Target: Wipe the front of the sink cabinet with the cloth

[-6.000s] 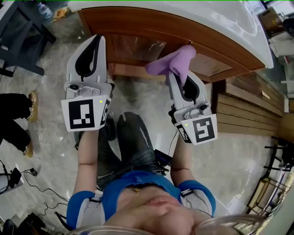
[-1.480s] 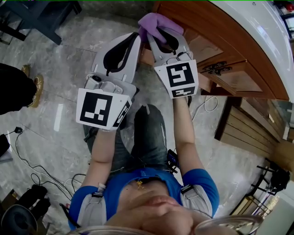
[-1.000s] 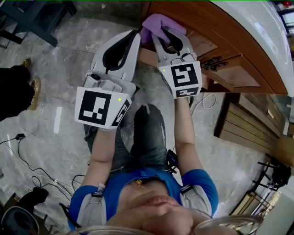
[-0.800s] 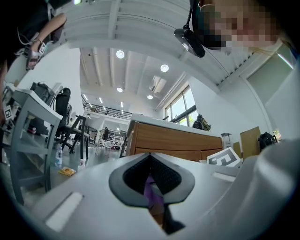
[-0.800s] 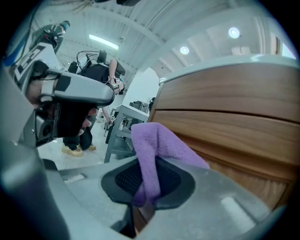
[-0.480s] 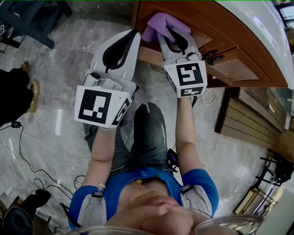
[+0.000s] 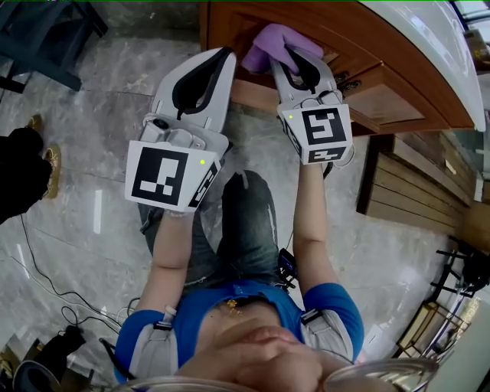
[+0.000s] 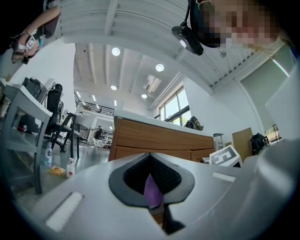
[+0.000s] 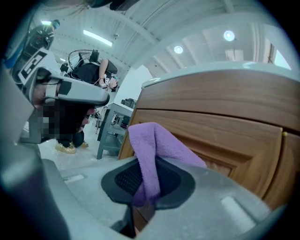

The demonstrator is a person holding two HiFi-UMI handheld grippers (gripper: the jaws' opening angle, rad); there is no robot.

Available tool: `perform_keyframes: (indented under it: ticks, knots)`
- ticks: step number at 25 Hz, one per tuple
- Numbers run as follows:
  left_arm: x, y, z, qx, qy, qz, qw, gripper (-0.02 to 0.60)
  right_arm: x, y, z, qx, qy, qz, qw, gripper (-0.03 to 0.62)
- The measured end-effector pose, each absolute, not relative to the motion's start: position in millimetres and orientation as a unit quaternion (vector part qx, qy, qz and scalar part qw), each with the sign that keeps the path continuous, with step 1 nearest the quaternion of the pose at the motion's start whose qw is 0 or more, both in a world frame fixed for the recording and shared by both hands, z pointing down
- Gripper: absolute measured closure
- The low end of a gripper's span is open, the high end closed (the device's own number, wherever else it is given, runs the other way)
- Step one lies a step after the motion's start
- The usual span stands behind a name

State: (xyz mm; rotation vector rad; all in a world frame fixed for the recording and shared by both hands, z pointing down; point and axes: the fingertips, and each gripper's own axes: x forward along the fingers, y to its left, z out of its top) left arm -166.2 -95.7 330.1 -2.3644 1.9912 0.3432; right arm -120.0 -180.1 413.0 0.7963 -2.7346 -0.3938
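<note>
The right tool is squeezed shut on the purple cloth. In the right gripper view, the cloth is pinched low between the jaws, and a fat fold sticks up and out past the tips. That fold points at the sink cabinet, so the cloth sits between the tool and the wood. It looks to be on the brown front or just beside it. I cannot tell for sure that it touches.

The cloth is near the cabinet's left end, close to the corner. Almost all of the front runs off to the right of the cloth. So I think the next wipe has to slide along the cabinet's long side, to the right, with the fold pushed flat on the wood.

The left tool is just to the left of the cloth, a bit out from the cabinet. Its jaws are closed together. A thin strip of purple shows through them in the left gripper view. I think that is the cloth beyond them, not something they hold. The right tool is the one nearer the wood.
</note>
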Motion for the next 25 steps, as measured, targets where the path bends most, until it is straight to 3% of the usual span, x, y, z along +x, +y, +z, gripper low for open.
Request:
perform_keyframes:
  ticks: [25]
  knots:
    - [-122,-108,339,-0.788,0.609,0.087,0.012,0.581,-26,-198,410,0.342,-0.918,-0.141,0.145,0.536]
